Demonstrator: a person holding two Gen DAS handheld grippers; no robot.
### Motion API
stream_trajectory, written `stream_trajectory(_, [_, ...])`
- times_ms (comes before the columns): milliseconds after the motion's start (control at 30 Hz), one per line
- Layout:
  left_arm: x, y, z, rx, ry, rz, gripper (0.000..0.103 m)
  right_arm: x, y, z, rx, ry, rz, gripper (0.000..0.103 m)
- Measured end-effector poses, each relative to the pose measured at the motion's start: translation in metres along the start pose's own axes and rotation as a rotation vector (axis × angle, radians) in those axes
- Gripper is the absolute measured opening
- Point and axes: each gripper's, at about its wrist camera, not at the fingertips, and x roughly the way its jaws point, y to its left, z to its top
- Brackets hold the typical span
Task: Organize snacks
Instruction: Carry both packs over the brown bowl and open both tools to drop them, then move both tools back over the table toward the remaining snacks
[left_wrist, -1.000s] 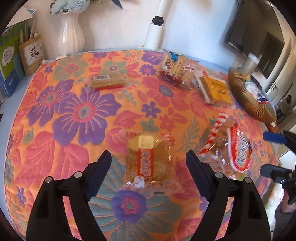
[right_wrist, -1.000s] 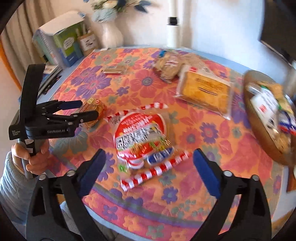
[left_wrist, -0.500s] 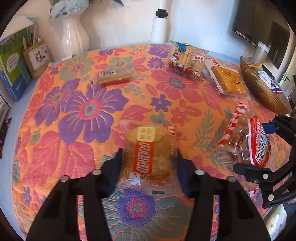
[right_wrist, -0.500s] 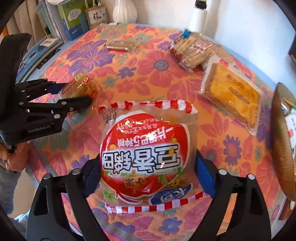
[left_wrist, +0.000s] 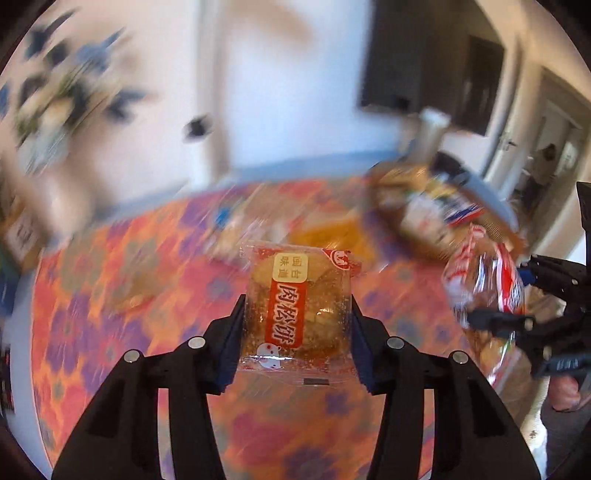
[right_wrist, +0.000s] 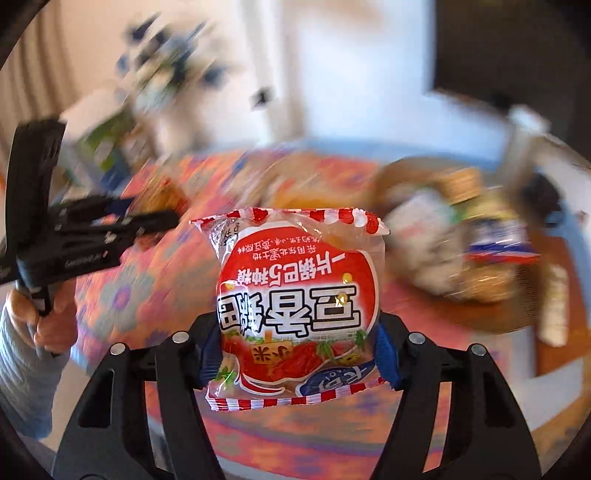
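A clear-wrapped meat-floss cake pack (left_wrist: 295, 295) with a red label hangs above the floral tablecloth (left_wrist: 147, 332), and my left gripper (left_wrist: 297, 314) is shut on its sides. In the right wrist view the red and white snack bag (right_wrist: 299, 295) is lifted off the table between the blue pads; my right gripper (right_wrist: 297, 343) is closing on it and squeezes its lower half. That bag (left_wrist: 480, 280) and the right gripper (left_wrist: 513, 295) also show at the right of the left wrist view. The left gripper (right_wrist: 155, 210) shows at the left of the right wrist view.
A brown woven basket (right_wrist: 491, 321) with several packets in it stands at the table's right. Blurred snack packs (left_wrist: 332, 229) lie at the far middle. A flower vase (left_wrist: 55, 92) and books stand at the back left. A hand (right_wrist: 48, 325) in a grey sleeve holds the left gripper.
Both grippers have shut on their packs and lifted them off the tablecloth. Both views have swung up and right towards the basket, with heavy blur.
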Motion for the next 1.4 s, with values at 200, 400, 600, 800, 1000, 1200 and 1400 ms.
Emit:
stream_trajectory(200, [0.036,-0.058,0.079,0.071,-0.021,-0.126,0.049,-0.027,-0.102,0.045,0.192,-0.088,-0.193,0.067])
stream_trajectory(400, [0.098,-0.108,0.131,0.086,0.011,-0.212,0.049,-0.002,-0.174,0.081,0.361,-0.07,-0.255,0.067])
stream_trajectory(600, [0.138,-0.135,0.146,0.083,0.016,-0.242,0.073,0.026,-0.192,0.087,0.419,-0.022,-0.233,0.084])
stream_trajectory(800, [0.129,-0.113,0.132,0.071,0.015,-0.239,0.08,0.007,-0.186,0.066,0.414,-0.04,-0.211,0.084])
stream_trajectory(1000, [0.076,-0.071,0.11,0.039,-0.018,-0.195,0.08,-0.019,-0.15,0.062,0.372,-0.075,-0.148,0.084])
stream_trajectory(1200, [0.002,-0.018,0.081,0.011,-0.088,-0.103,0.083,-0.035,-0.072,0.065,0.226,-0.121,-0.062,0.084])
stream_trajectory(1400, [-0.04,0.037,0.015,-0.054,-0.104,0.064,0.087,0.001,0.02,0.037,0.048,-0.12,0.027,0.093])
